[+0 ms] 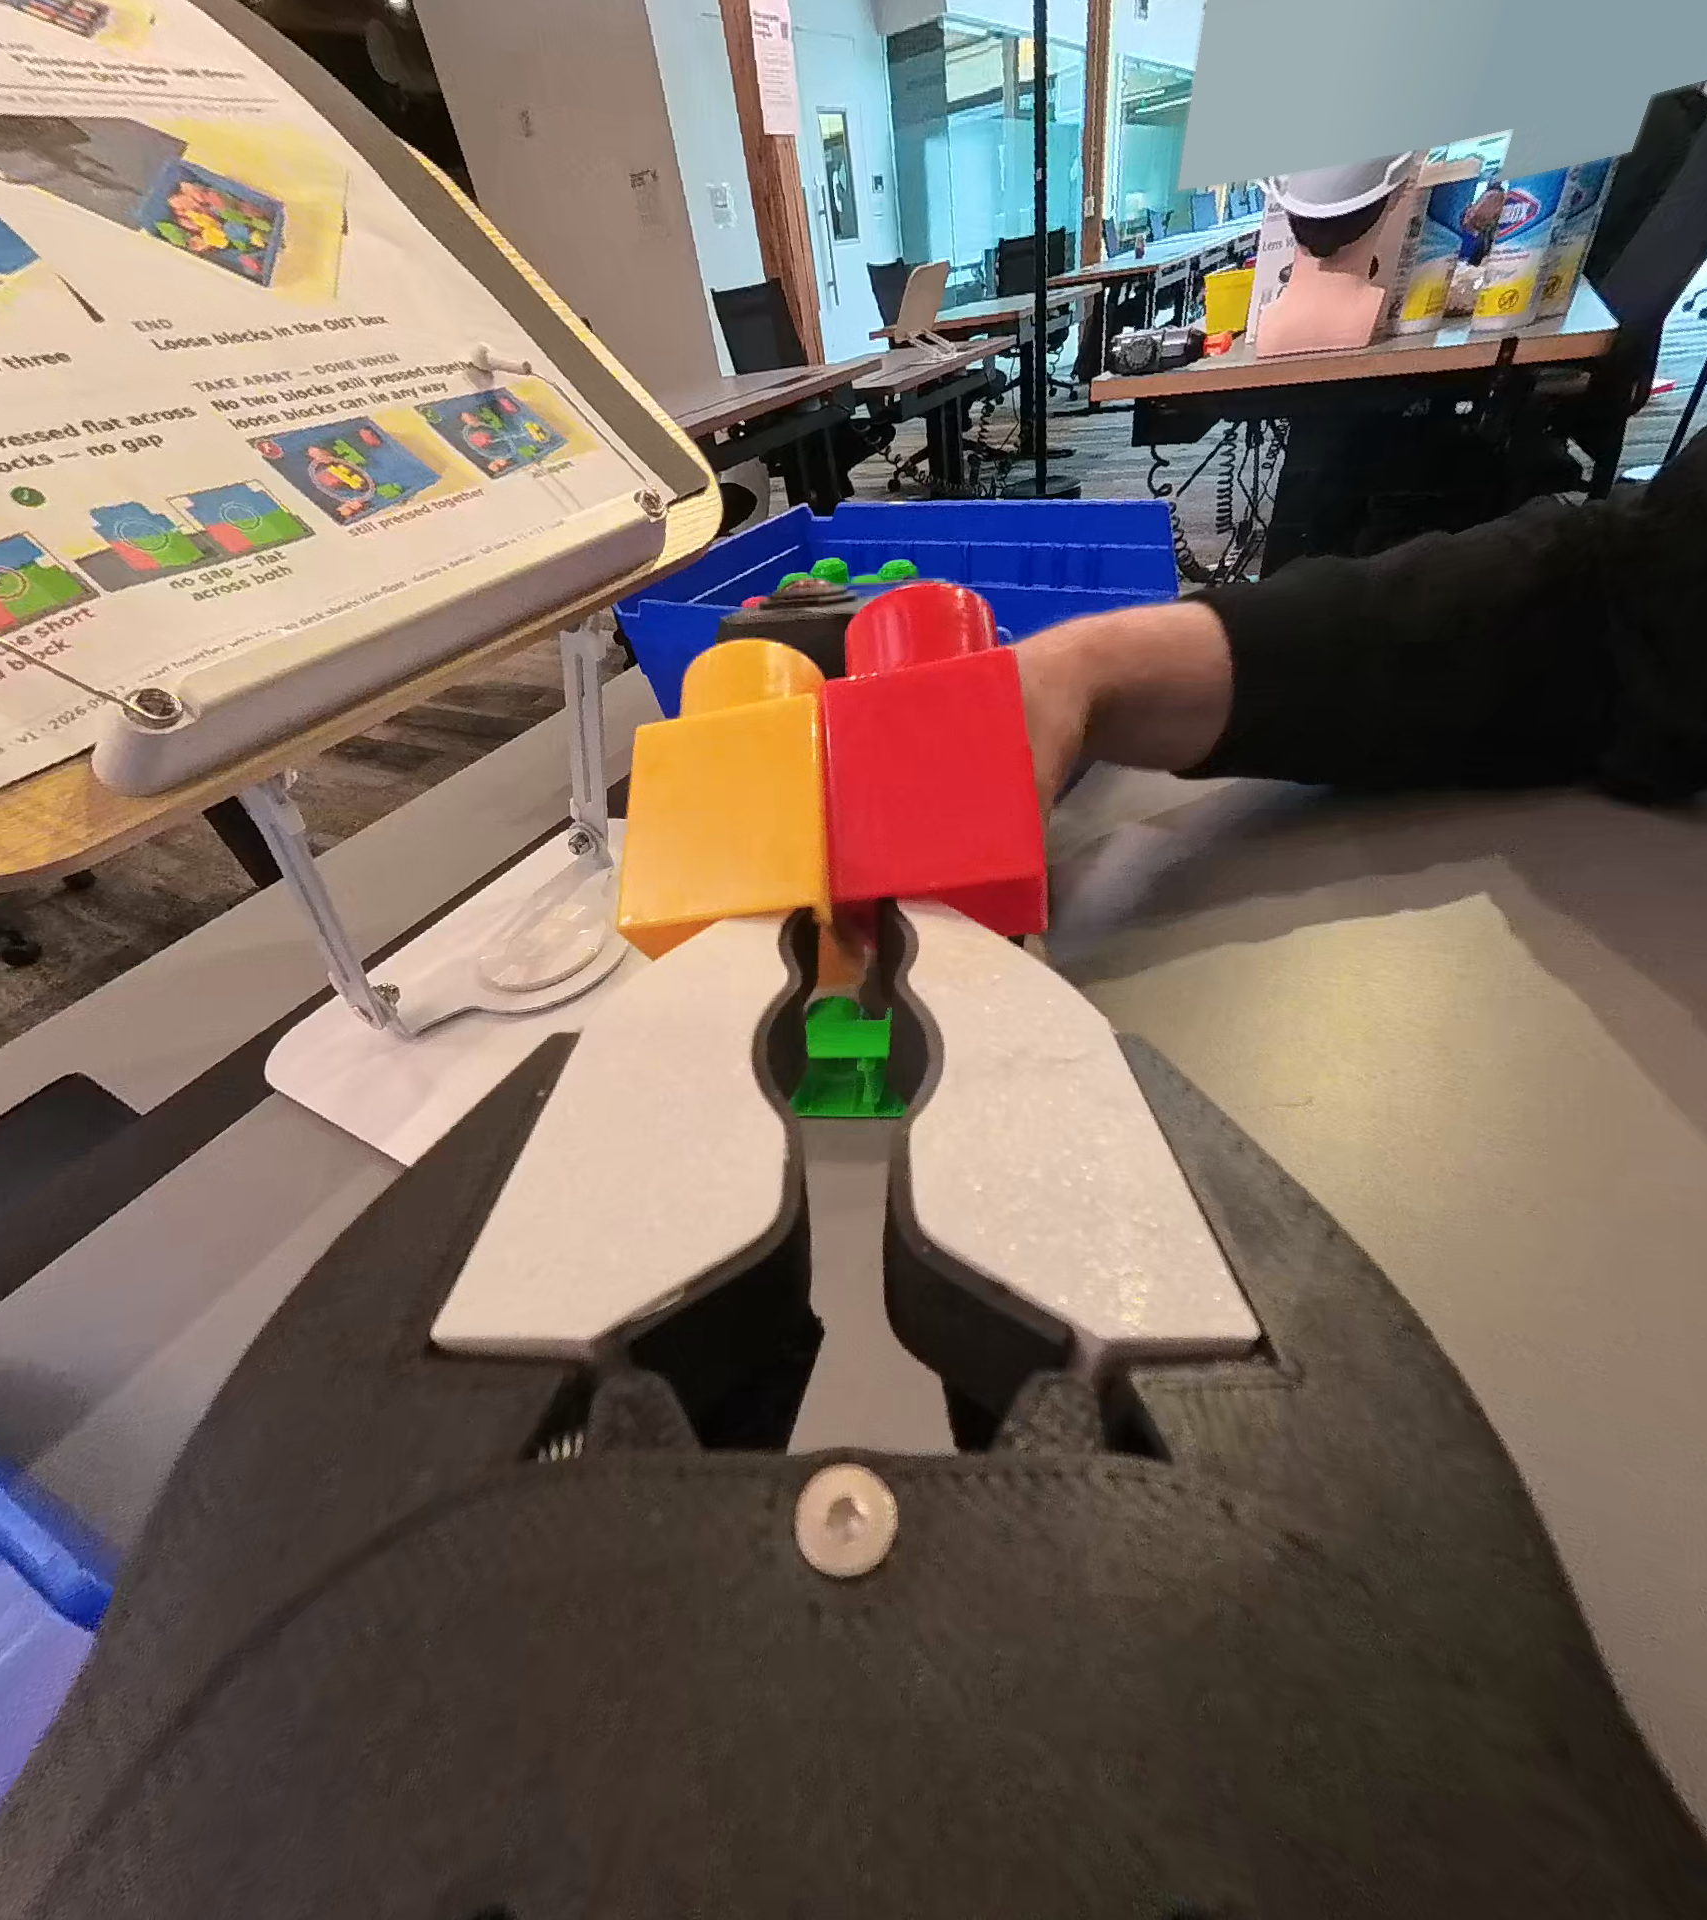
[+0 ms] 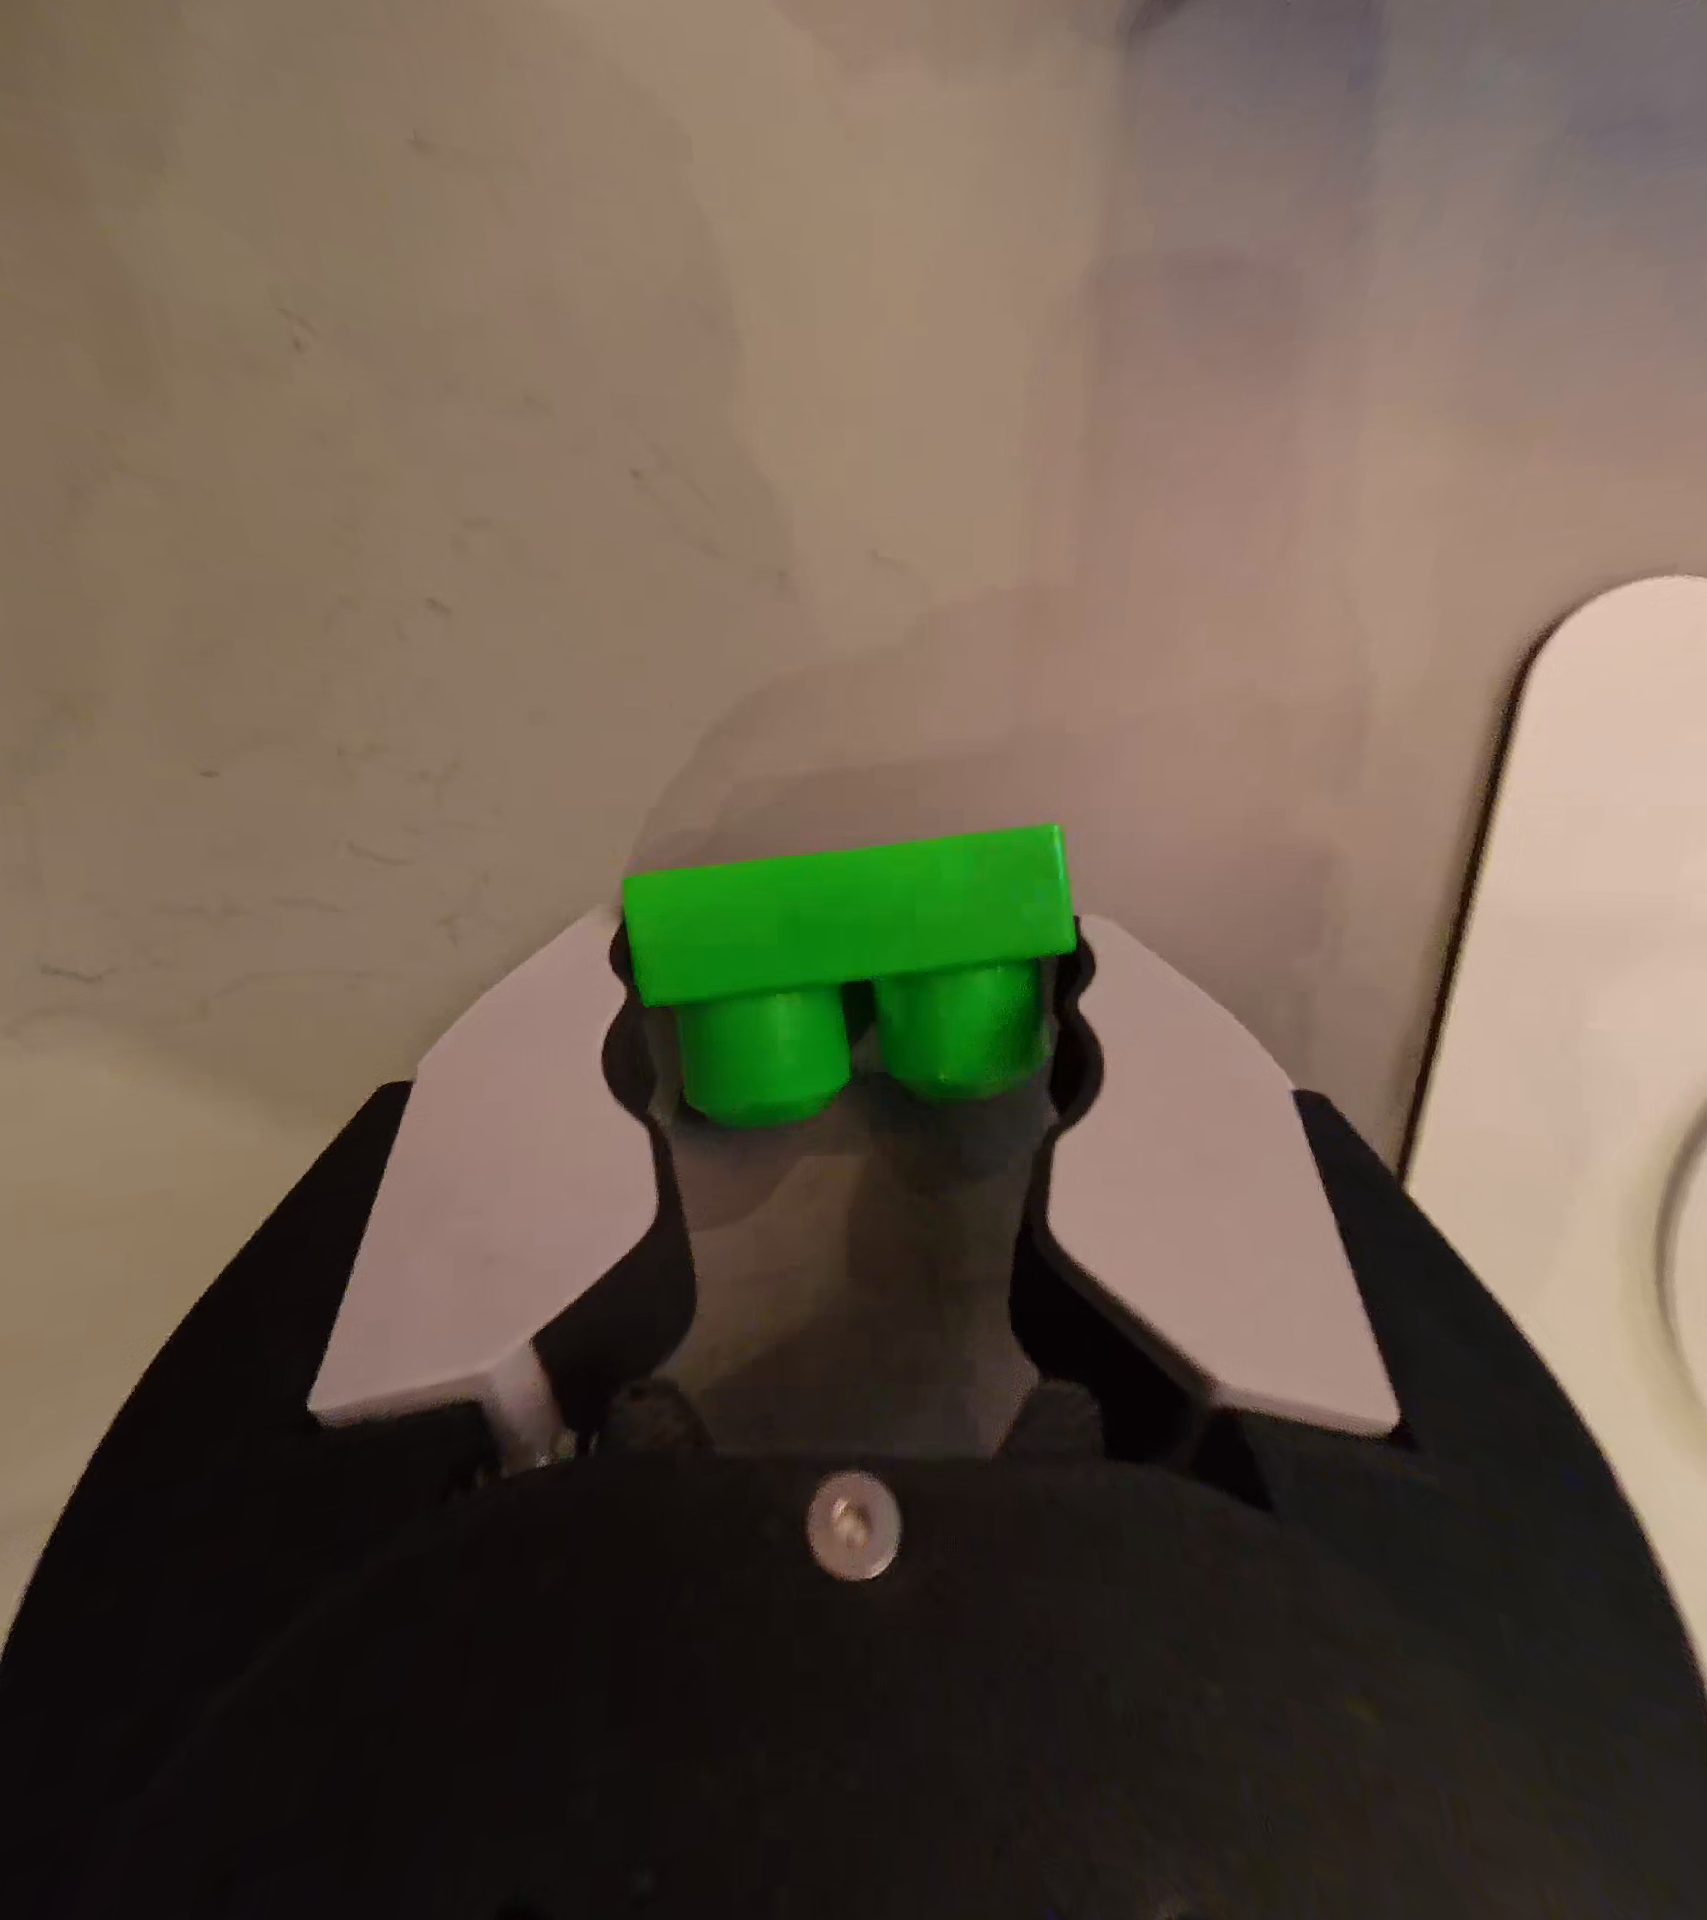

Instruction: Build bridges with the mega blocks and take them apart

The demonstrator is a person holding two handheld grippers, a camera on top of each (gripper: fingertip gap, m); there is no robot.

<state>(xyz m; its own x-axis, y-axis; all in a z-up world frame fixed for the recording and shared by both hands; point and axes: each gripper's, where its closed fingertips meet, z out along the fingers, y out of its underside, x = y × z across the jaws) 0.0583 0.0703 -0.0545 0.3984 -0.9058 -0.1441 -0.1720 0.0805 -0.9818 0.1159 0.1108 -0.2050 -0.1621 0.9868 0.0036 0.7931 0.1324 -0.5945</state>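
Green block (image 2: 849,920) btwn right jaws

My grippers (image 1: 847,920) (image 2: 849,961) are alike: textured black printed bodies, pale grey wavy-edged fingers (image 1: 651,1122), one silver screw (image 1: 846,1519) each. My sleeve (image 1: 1514,634) is black.

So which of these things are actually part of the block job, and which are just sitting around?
Part of the job:
orange block
red block
green block
blue bin
instruction sheet

Just lying about:
office desks
chairs
boxes
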